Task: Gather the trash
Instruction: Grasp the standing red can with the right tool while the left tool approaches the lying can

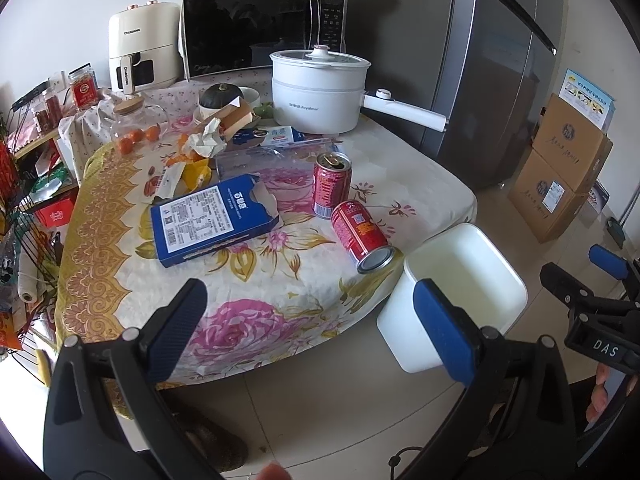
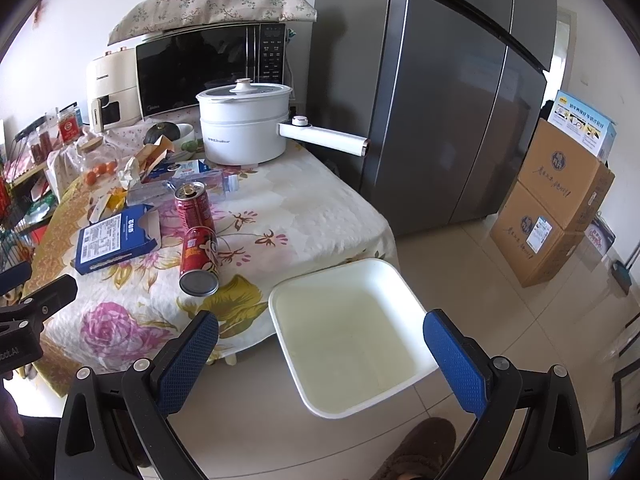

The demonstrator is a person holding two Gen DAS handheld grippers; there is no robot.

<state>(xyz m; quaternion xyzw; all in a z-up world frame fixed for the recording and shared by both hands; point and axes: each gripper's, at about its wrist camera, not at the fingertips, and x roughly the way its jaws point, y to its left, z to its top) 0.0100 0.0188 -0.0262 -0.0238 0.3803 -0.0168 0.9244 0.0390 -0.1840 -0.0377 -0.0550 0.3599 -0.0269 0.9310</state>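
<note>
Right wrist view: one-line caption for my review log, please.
Open right tongs hover over an empty white bin beside a floral-clothed table holding two red cans, one upright, one toppled.

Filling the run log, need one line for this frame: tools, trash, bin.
left tool: open, empty | right tool: open, empty | two red cans, blue carton on table | white bin: empty

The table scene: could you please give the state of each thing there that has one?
Standing can: upright, opened.
Fallen can: on its side.
Blue box: flat, flap torn open.
Bin: on the floor, empty.
Pot: lidded.
Left gripper: open.
Right gripper: open.
</note>
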